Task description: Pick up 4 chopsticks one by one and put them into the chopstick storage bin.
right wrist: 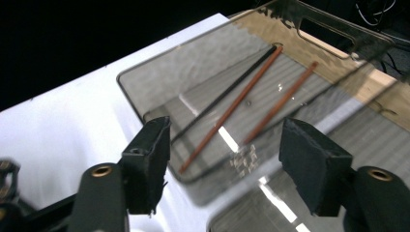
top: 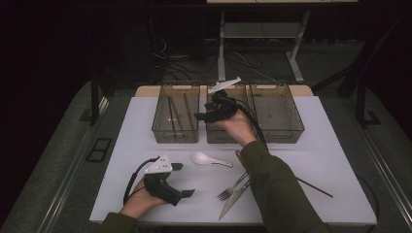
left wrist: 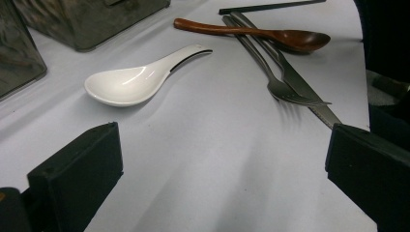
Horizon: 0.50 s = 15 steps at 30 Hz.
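— While the right gripper (top: 204, 115) hangs over the bins, what do its jaws show?
— They stand apart with nothing between them. Just below and ahead of them lies the left bin (right wrist: 145, 79), holding three chopsticks (right wrist: 231, 110) (two reddish-brown, one black), none of them touching the pads.
— And the left gripper (top: 184, 180)?
— It sits low over the table (left wrist: 203, 159), jaws spread wide and empty. Ahead of it, towards its left jaw, the white spoon (left wrist: 130, 79) lies bowl-up on the surface. Farther ahead, on its right side, the fork (left wrist: 285, 87) and knife (left wrist: 314, 104) lie side by side, and beyond them the wooden spoon (left wrist: 270, 35) crosses their handles.
— Anything past that?
— One black chopstick (left wrist: 270, 7) at the far edge, beyond the wooden spoon.
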Tool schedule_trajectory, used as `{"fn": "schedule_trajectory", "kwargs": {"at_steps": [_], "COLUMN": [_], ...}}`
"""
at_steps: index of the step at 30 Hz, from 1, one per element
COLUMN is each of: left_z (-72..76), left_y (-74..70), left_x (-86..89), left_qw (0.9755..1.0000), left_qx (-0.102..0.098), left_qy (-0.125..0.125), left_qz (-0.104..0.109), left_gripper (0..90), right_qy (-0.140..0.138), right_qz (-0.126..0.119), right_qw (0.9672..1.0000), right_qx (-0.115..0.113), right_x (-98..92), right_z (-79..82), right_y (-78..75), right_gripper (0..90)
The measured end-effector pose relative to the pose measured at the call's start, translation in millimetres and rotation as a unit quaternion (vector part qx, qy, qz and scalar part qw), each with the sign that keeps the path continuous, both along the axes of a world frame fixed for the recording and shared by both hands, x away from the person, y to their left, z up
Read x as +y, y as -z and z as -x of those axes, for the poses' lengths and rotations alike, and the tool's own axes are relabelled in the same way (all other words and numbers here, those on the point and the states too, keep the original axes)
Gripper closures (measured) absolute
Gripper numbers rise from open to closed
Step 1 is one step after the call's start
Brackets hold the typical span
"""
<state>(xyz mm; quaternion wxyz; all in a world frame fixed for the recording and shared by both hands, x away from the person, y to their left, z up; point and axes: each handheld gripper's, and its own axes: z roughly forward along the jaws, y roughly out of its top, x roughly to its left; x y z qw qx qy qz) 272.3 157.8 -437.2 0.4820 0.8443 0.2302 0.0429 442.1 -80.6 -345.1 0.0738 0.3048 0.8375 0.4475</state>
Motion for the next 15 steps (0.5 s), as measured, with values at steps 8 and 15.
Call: {"fn": "schedule_trajectory", "kwargs": {"at_steps": [8,15], "left_z": [0.1,-0.4], "left_y": [1.0,2.0], "left_x": [0.7,0.9], "left_qw": [1.0000,0.9999], "left_qx": [0.006,0.002], "left_qy": [-0.007,-0.013], "left_qz": [0.000,0.000], "left_gripper": [0.0,0.0], "right_qy": [-0.003,-0.003], "right_qz": [-0.005,0.003], "right_qw": [0.9999,0.9998], "right_qx": [-0.009,-0.017], "right_x": [-34.9,-61.6], "right_z": [16.4,32.6], "right_y": [1.1,5.3], "right_gripper": [27.5,20.7]}}
